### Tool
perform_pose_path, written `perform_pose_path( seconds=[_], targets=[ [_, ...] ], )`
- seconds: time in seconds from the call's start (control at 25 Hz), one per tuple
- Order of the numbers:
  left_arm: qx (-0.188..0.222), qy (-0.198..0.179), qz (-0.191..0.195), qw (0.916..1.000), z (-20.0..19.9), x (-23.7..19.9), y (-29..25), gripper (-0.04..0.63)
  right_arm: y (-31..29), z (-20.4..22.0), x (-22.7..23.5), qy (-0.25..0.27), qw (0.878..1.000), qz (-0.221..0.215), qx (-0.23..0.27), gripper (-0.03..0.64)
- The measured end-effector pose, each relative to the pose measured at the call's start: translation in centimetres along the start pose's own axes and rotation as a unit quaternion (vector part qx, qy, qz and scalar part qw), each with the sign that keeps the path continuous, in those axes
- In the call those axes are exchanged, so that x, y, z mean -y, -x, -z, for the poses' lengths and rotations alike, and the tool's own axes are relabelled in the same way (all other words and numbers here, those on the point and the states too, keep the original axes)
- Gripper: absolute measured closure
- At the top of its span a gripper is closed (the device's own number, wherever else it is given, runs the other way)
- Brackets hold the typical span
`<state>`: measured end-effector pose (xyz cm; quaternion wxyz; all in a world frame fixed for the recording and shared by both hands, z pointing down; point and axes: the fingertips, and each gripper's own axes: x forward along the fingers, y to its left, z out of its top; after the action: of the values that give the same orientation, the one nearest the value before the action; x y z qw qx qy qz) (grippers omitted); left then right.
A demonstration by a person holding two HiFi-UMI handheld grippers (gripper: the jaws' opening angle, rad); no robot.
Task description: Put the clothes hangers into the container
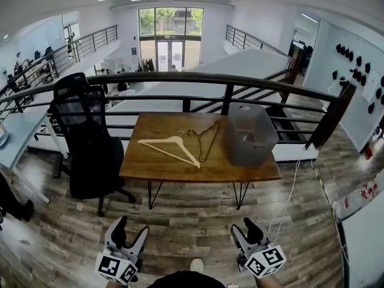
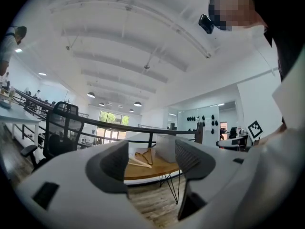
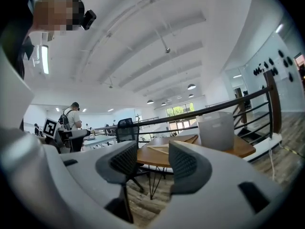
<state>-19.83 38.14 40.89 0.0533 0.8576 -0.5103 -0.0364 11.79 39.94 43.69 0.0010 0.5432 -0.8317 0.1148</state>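
**Two hangers wait on the table, far ahead of open fingers**

The left gripper [image 1: 132, 227] and the right gripper [image 1: 243, 230] are both held low, well back from the table [image 1: 157, 125]. Each has its two fingers spread apart. Nothing is between them but air.

The wooden hanger [image 1: 171, 147] lies flat on the table, far ahead of the left gripper's fingers and a little to their right. Its long side runs from the left down to the right, and its hook points away, toward the railing [image 1: 180, 77]. The dark hanger [image 1: 204, 140] lies just to the right of it, close by. It is thin, and its long side runs more from near to far. Its hook is too small to make out well.

The grey container [image 1: 249, 146] stands on the right end of the table, far ahead of the right gripper's fingers. What is inside it cannot be seen.

In the left gripper view, the hangers show tiny in the gap between the left gripper's [image 2: 151, 161] fingers, far beyond them. In the right gripper view, the right gripper's [image 3: 152, 163] fingers hide part of the table, and the dark hanger is hard to find there.

A black chair [image 1: 84, 137] stands left of the table.
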Motion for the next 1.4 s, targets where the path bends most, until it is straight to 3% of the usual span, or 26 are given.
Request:
perform_pose_path(
  seconds=[0.36,0.64,0.92,1.4],
  targets=[
    [-0.001,-0.001,-0.010,1.0000,1.2,2.5,-8.8,0.298,-4.1,-0.8,8.0,-0.012,1.000,-0.017,-0.001,0.416],
    [-0.011,0.005,-0.016,0.9998,1.9,2.3,-12.6,0.298,-7.4,-1.1,11.0,-0.012,1.000,-0.022,-0.015,0.419],
    [-0.018,0.005,-0.023,0.9996,2.7,-0.6,-16.7,0.297,-12.4,-1.3,12.1,-0.011,0.999,-0.025,-0.021,0.423],
    [-0.018,0.012,-0.003,0.9998,1.9,-7.4,-25.7,0.297,-23.6,-2.5,12.9,0.010,0.999,-0.022,-0.040,0.439]
  ],
)
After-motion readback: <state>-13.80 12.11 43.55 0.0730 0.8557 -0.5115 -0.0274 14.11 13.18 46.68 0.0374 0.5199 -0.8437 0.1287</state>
